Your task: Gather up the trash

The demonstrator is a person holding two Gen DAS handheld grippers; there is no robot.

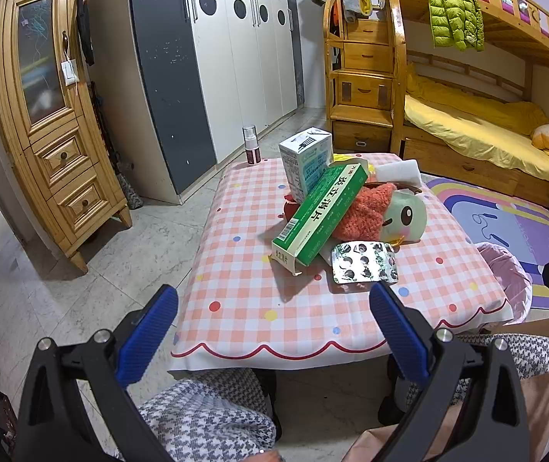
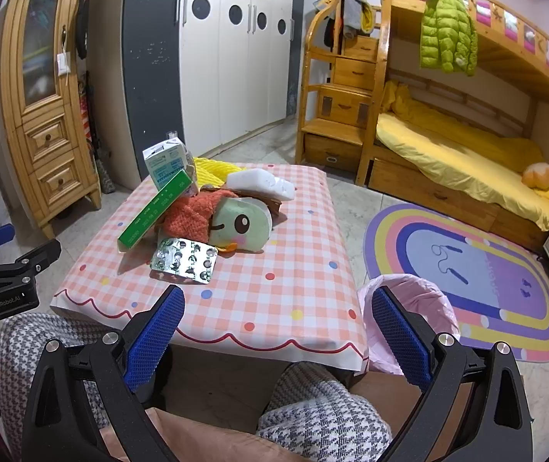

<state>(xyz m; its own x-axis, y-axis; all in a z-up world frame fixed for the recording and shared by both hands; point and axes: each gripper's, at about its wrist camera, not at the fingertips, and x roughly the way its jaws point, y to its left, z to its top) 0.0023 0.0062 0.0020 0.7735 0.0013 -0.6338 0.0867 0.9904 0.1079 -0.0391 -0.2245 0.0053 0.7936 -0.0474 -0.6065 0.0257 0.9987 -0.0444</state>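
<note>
A small table with a pink checked cloth (image 1: 243,288) (image 2: 293,269) holds a pile: a green medicine box (image 1: 318,215) (image 2: 151,211) leaning on a white carton (image 1: 305,161) (image 2: 164,165), a silver blister pack (image 1: 365,261) (image 2: 183,260), a green and orange plush toy (image 1: 390,213) (image 2: 235,223) and a white foam block (image 1: 397,171) (image 2: 261,183). A bin with a pink bag (image 1: 505,281) (image 2: 409,308) stands at the table's right. My left gripper (image 1: 274,331) is open and empty before the table's near edge. My right gripper (image 2: 278,335) is open and empty, near the front right corner.
A small spray bottle (image 1: 251,146) stands at the table's far left corner. A wooden cabinet (image 1: 51,115) and white wardrobe (image 1: 235,57) stand left and behind. A bunk bed (image 2: 467,154) and a rainbow rug (image 2: 467,277) are to the right. My legs sit under the table.
</note>
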